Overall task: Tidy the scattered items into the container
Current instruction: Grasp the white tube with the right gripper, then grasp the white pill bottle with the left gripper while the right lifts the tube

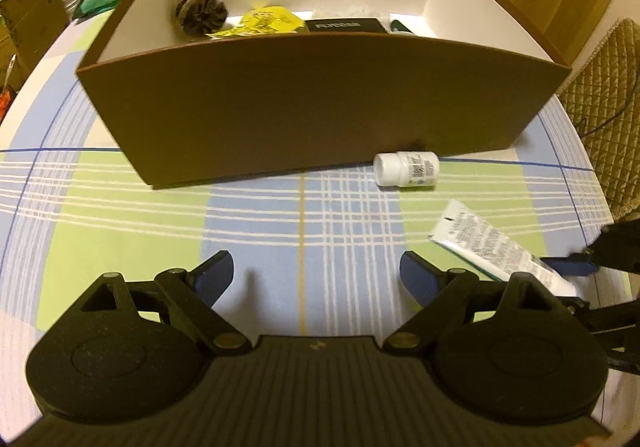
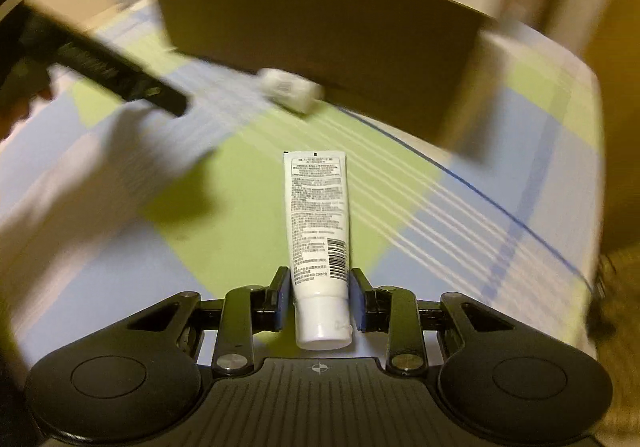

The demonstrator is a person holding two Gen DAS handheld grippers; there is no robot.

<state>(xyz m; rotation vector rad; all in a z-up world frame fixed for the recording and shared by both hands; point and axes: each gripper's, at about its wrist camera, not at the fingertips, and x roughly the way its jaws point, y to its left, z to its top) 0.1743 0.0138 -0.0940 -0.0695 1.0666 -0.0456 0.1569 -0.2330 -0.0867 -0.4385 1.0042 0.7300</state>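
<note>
The right gripper (image 2: 320, 301) clamps the white tube (image 2: 318, 231) near its cap, lifted clear of the tablecloth (image 2: 224, 207), while the left gripper (image 1: 316, 275) gapes empty before the brown box (image 1: 304, 107).

the left gripper (image 1: 316, 275) points steeply downward, its blue-padded jaws spread wide with nothing between them. the right gripper (image 2: 319, 303) tilts down as well, its jaws drawn in close, the pads pressing both sides of a white tube (image 2: 318, 231) near its cap end. in the left wrist view, one right fingertip shows at the right edge.
</note>
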